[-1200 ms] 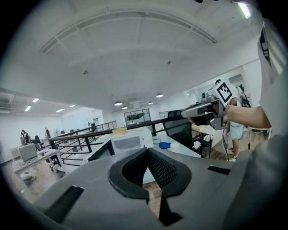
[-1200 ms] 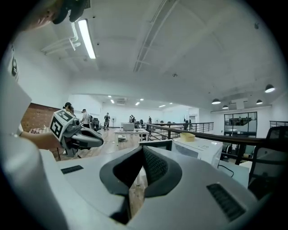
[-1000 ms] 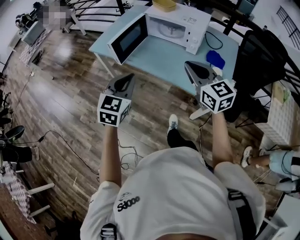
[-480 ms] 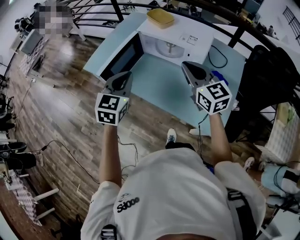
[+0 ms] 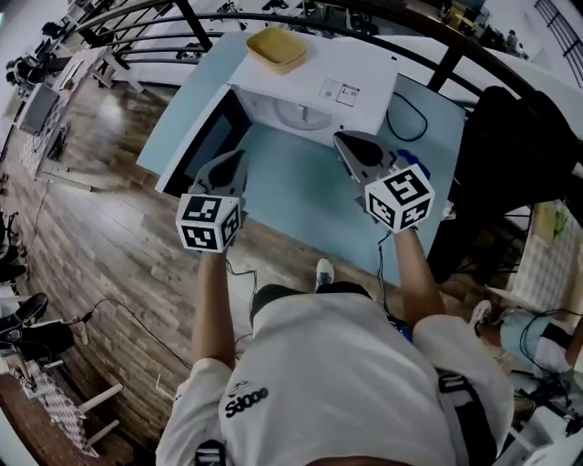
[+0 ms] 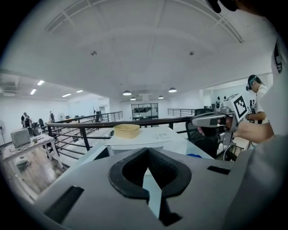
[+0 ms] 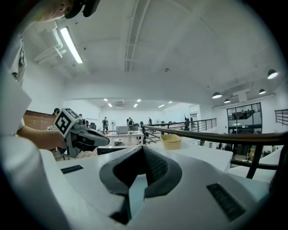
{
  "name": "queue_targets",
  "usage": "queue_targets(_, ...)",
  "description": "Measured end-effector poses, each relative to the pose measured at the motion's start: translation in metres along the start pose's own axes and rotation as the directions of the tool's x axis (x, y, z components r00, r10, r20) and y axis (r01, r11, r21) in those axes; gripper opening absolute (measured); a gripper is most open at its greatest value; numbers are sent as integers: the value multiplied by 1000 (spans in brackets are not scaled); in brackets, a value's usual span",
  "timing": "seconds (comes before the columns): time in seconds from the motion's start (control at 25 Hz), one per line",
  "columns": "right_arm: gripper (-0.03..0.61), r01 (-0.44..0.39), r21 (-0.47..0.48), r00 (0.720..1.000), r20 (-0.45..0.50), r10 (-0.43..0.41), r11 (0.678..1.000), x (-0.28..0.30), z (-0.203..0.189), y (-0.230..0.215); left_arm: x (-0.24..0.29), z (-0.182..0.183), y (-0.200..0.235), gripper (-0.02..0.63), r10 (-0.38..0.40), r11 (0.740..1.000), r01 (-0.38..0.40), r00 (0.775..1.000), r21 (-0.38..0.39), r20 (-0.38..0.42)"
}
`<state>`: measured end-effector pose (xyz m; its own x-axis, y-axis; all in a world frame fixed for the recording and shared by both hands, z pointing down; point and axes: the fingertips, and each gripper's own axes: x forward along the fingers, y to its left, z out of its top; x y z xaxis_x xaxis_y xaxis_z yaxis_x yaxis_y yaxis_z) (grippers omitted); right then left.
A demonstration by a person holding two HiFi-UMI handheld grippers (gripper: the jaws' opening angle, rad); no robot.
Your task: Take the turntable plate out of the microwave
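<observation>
A white microwave [image 5: 351, 86] stands on the light blue table [image 5: 301, 196], its door [image 5: 205, 146] swung open to the left. Inside the cavity only an edge of the pale turntable plate [image 5: 301, 115] shows. My left gripper [image 5: 239, 157] is shut and empty, over the table's front left part beside the open door. My right gripper [image 5: 342, 138] is shut and empty, just in front of the microwave's right side. In the left gripper view the shut jaws [image 6: 146, 150] point at the microwave top [image 6: 153, 134]. In the right gripper view, the right gripper [image 7: 143, 148] also shows shut.
A yellow bowl [image 5: 276, 47] sits on top of the microwave. A black cable [image 5: 410, 109] and a blue object [image 5: 416, 162] lie on the table's right part. A black chair [image 5: 510, 136] stands to the right, and a black railing [image 5: 273, 11] runs behind the table.
Both grippers have moved forward with the person, from over the floor to over the table near the microwave. Both stay shut and empty.
</observation>
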<state>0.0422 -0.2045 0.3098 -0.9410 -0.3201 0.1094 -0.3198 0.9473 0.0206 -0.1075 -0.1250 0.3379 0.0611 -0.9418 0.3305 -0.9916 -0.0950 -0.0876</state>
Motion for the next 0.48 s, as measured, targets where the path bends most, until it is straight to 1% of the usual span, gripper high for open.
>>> queue_targets(0.16, 6, 25, 31, 998, -51, -23, 999, 11, -23, -17, 33, -5, 20, 17, 39, 999, -39, 999, -9, -12)
queue_targets(0.24, 6, 53, 43, 997, -65, -50, 998, 18, -30, -25, 49, -9, 30, 17, 33, 999, -33, 999, -20, -20)
queue_targets(0.32, 6, 98, 47, 993, -78, -94, 994, 25, -35, -31, 67, -12, 35, 17, -30, 998, 29, 999, -47, -15)
queue_targets(0.4, 6, 140, 52, 987, -85, -136, 989, 33, -38, -37, 86, -12, 42, 17, -104, 990, 104, 995, -90, 4)
queue_targets(0.48, 6, 179, 59, 981, -83, -174, 982, 43, -40, -41, 104, -12, 56, 17, -151, 981, 153, 988, -120, 24)
